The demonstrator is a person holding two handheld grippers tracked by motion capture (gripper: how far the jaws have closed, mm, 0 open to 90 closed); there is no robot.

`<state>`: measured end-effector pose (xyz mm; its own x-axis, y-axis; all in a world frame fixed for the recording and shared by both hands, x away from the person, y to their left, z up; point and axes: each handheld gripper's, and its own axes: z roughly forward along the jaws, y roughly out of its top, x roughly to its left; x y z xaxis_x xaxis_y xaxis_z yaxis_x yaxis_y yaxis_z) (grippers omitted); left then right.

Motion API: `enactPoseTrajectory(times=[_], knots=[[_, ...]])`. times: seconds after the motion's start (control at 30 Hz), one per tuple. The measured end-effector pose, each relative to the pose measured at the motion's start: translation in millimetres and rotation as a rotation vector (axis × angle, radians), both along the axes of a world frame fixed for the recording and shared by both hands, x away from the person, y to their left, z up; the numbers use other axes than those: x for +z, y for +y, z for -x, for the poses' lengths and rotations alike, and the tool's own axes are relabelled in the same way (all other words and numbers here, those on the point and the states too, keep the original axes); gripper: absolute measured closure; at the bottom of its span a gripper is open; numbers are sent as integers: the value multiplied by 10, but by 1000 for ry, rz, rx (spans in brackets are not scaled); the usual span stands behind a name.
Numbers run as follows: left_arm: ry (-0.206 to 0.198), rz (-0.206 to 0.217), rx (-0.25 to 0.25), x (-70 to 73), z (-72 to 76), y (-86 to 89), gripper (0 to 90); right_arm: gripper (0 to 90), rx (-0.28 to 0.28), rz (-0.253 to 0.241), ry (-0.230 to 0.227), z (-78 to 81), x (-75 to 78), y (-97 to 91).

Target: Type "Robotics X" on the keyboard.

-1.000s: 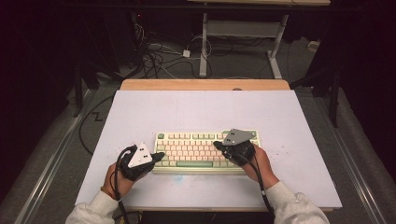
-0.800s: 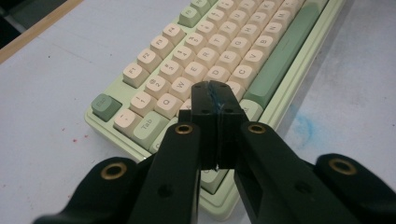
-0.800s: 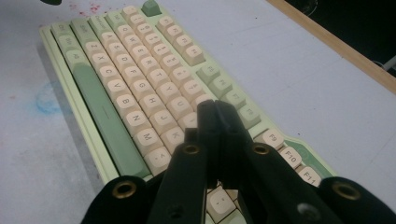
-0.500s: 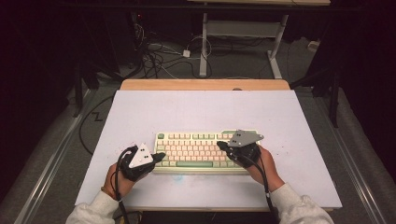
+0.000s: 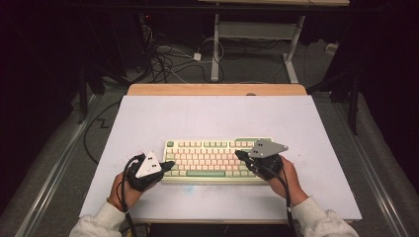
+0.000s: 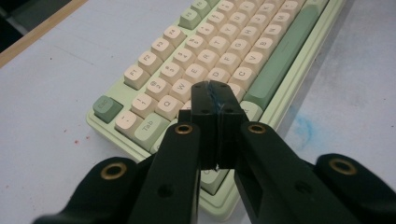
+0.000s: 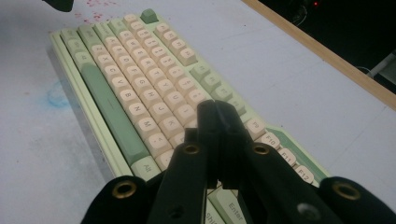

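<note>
Item 1: mechanical keyboard (image 5: 217, 161), pale green case w/ cream and green keycaps, is being kept flat on the white tabletop (image 5: 217, 116), near the front edge, roughly centred btwn the two hands. Long green spacebar (image 6: 280, 60) is being shown along the kbd's near side; green Esc key (image 6: 107, 108) at its far left corner.

Item 2: left gripper (image 5: 168, 165), black, grey three-cornered plate on top, is being held in the person's left hand (image 5: 121, 190) at the kbd's left end. Its tips are being pointed over the left-hand keys. In the left gripper view the jaws are being pressed together, nothing btwn them, tips (image 6: 215, 93) hanging above the letter rows near the S/X keys; contact w/ a key cannot be told.

Item 3: right gripper (image 5: 240, 155), same build, is being held in the right hand (image 5: 286, 177) at the kbd's right end, tips being aimed leftward across the keys. In the right gripper view the jaws are likewise being kept closed on nothing, tips (image 7: 217, 109) over the right-hand letter block; contact cannot be told.

Item 4: tabletop, white sheet w/ wooden strip (image 5: 217, 89) being shown along the far edge. Faint blue smudge (image 7: 56, 98) and small red specks (image 6: 79, 138) are being noted beside the kbd.

Item 5: cables (image 5: 168, 59) are being seen on the floor beyond the table.
</note>
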<state>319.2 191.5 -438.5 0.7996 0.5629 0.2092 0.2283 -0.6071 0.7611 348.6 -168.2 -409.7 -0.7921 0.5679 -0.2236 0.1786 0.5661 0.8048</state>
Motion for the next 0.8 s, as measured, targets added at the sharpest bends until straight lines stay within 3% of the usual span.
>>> enactPoseTrajectory(times=[0.8], knots=[[-3, 2, -15, 30, -23, -85, 872, 900, -6, 3, -18, 174, -1, -240]])
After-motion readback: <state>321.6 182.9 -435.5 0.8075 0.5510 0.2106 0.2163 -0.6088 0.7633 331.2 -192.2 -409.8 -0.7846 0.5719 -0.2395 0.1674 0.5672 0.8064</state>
